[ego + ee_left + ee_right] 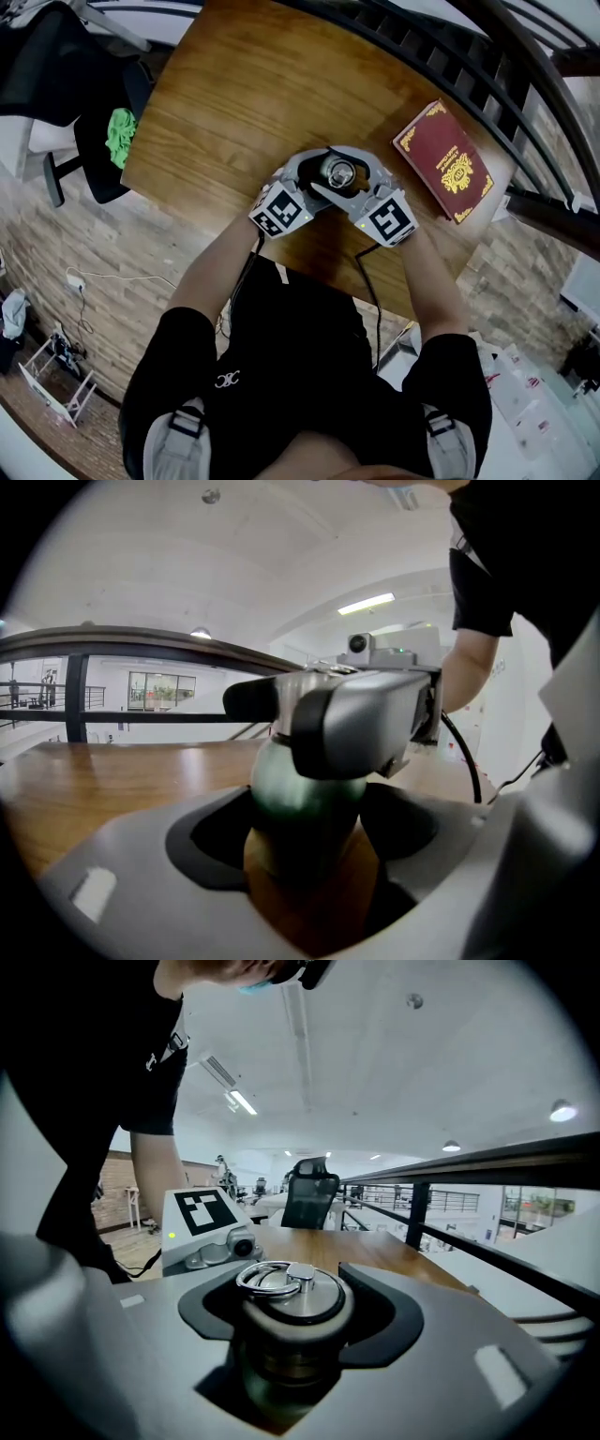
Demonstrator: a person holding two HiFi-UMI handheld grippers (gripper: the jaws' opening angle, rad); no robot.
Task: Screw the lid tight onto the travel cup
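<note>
The travel cup stands on the wooden table [225, 103], and both grippers close round it. Its dark green body [305, 794] sits between the black pads of my left gripper [305, 855], which grips it low down. The steel lid [286, 1293], with a ring handle lying flat on top, sits between the pads of my right gripper [291, 1335], higher up. From the head view the lid [337, 172] shows between my left gripper [319, 176] and my right gripper [354, 180]. The cup's base is hidden.
A dark red book [442, 159] lies on the table to the right. A black office chair with a green cloth [120, 136] stands off the table's left edge. A dark railing [487, 75] runs along the far right side. Cables trail from both grippers towards me.
</note>
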